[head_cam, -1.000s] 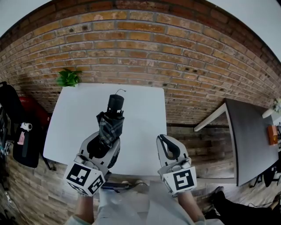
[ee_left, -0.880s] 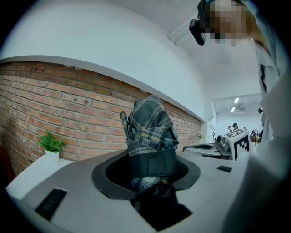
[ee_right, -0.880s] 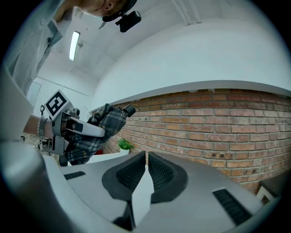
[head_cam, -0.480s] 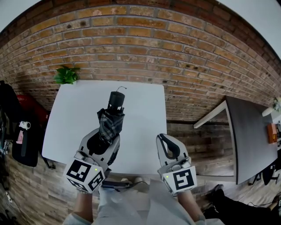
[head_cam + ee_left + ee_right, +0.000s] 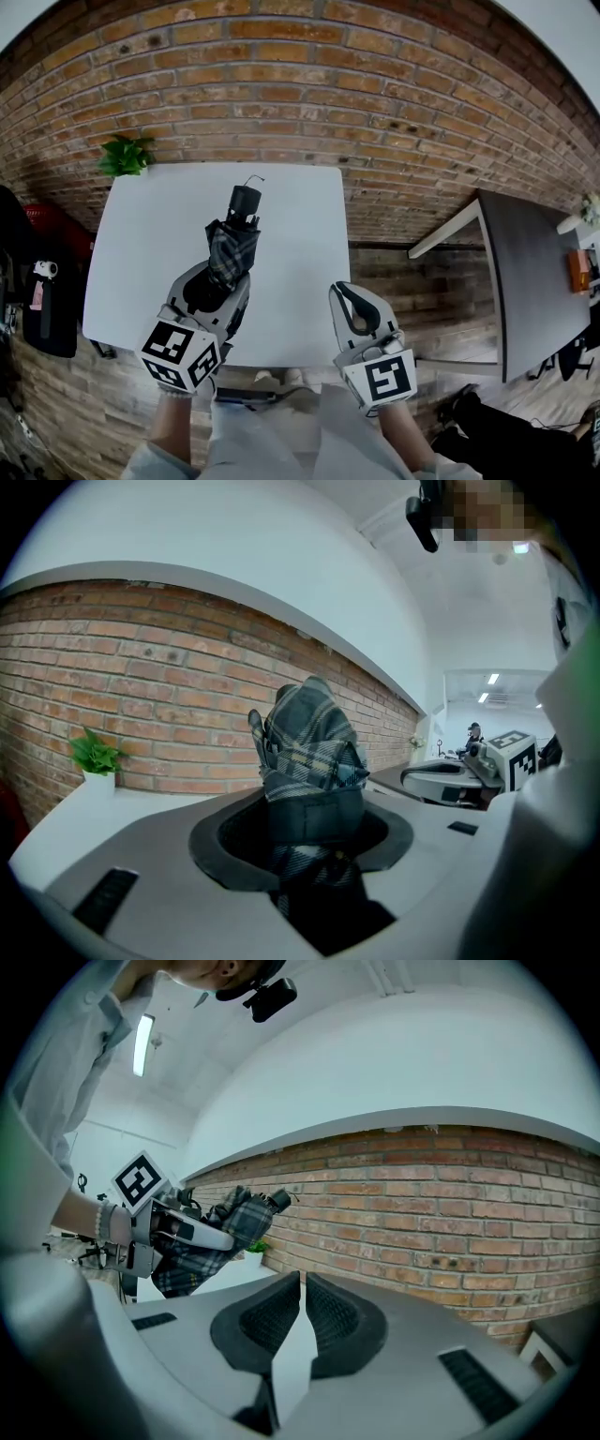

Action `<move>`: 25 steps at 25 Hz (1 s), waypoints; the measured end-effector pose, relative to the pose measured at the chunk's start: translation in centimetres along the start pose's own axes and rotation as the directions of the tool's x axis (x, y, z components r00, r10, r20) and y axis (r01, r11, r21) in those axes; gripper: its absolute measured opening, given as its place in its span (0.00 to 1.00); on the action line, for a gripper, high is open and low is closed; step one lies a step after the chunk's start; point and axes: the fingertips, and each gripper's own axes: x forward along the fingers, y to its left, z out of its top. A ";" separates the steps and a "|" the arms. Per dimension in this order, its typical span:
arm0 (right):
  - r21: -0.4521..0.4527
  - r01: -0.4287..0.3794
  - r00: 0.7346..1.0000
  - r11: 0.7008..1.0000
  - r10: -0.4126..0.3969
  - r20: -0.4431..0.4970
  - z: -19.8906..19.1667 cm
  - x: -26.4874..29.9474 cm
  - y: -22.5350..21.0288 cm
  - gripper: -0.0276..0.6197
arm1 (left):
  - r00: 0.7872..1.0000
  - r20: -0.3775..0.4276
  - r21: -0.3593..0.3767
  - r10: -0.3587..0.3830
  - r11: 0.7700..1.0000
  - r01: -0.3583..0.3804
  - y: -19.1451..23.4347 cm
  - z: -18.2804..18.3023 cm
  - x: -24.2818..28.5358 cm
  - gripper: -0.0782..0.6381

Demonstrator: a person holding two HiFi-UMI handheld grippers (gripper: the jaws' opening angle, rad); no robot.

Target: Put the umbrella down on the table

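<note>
A folded plaid umbrella [image 5: 232, 253] with a black handle [image 5: 244, 203] is held over the white table [image 5: 300, 225], its handle end pointing toward the brick wall. My left gripper [image 5: 214, 289] is shut on the umbrella's cloth near its lower end. In the left gripper view the plaid bundle [image 5: 309, 742] fills the gap of the left gripper [image 5: 305, 834]. I cannot tell whether the umbrella touches the table. My right gripper [image 5: 352, 309] hovers at the table's near right corner, shut with nothing in it. The right gripper view shows the right gripper [image 5: 302, 1312] with its pads almost together and, at the left, the umbrella [image 5: 230, 1225].
A small potted plant [image 5: 125, 155] stands at the table's far left corner. The brick wall [image 5: 375, 103] runs behind the table. A dark table [image 5: 525, 281] stands to the right. Black bags [image 5: 42, 309] sit on the floor at the left.
The left gripper has sunk toward the table with the umbrella, whose handle now lies lower and further out over the tabletop. The right gripper has dropped slightly.
</note>
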 end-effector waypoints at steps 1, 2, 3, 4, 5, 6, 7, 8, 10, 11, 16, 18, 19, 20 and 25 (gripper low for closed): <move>0.002 0.000 1.000 1.000 0.000 -0.010 -0.3 0.1 -0.1 0.12 | 1.000 -0.012 0.002 -0.001 1.000 0.001 0.2 -0.3 0.5 0.40; 0.005 0.000 1.000 1.000 0.000 -0.024 -0.8 0.2 -0.2 0.12 | 1.000 -0.023 0.004 -0.002 1.000 0.002 0.4 -0.7 1.0 0.40; 0.010 0.000 0.999 1.000 0.000 -0.044 -1.3 0.2 -0.3 0.12 | 0.999 -0.035 0.006 -0.003 1.000 0.003 0.5 -1.1 1.5 0.40; 0.015 0.001 0.998 1.000 0.000 -0.056 -1.6 0.3 -0.4 0.12 | 0.999 -0.047 0.007 -0.004 1.000 0.004 0.7 -1.5 2.1 0.40; 0.019 0.005 0.998 1.000 -0.004 -0.055 -1.9 0.4 -0.6 0.12 | 0.998 -0.059 0.008 -0.004 1.000 0.005 0.9 -1.9 2.6 0.40; 0.021 0.009 0.999 1.000 -0.008 -0.049 -2.0 0.6 -0.8 0.12 | 0.997 -0.073 0.007 -0.005 1.000 0.005 1.0 -2.4 3.1 0.40; 0.022 0.011 0.999 1.000 -0.010 -0.052 -2.3 0.7 -0.9 0.12 | 0.996 -0.086 0.006 -0.004 1.000 0.005 1.2 -2.8 3.5 0.40; 0.023 0.011 0.998 1.000 -0.009 -0.062 -2.6 0.7 -1.0 0.12 | 0.995 -0.098 0.005 -0.004 1.000 0.004 1.4 -3.2 4.0 0.40; 0.024 0.011 0.998 1.000 -0.009 -0.062 -3.0 1.0 -1.2 0.12 | 0.993 -0.121 0.003 -0.002 1.000 0.002 1.7 -4.0 4.7 0.40; 0.026 0.012 0.998 1.000 -0.011 -0.059 -3.2 1.1 -1.2 0.12 | 0.991 -0.132 0.002 -0.002 1.000 0.002 1.8 -4.4 4.9 0.40; 0.049 0.012 0.993 0.999 -0.006 -0.116 -5.3 1.1 -1.3 0.12 | 0.981 -0.196 0.016 0.000 1.000 0.003 2.5 -6.8 6.5 0.40; 0.058 0.011 0.991 0.998 -0.003 -0.137 -6.1 1.1 -1.1 0.12 | 0.974 -0.228 0.022 0.001 1.000 0.004 2.7 -7.9 7.2 0.40; 0.061 0.012 0.991 0.998 -0.004 -0.133 -6.3 1.1 -1.1 0.12 | 0.970 -0.243 0.024 0.001 1.000 0.005 2.8 -8.5 7.5 0.40; 0.064 0.015 0.992 0.998 -0.006 -0.127 -6.4 1.2 -1.1 0.12 | 0.966 -0.257 0.025 0.001 1.000 0.006 2.9 -9.1 7.7 0.40; 0.084 0.030 0.988 0.996 -0.017 -0.156 -7.5 1.2 -1.0 0.12 | 0.949 -0.315 0.014 -0.009 1.000 0.014 3.1 -11.5 8.9 0.40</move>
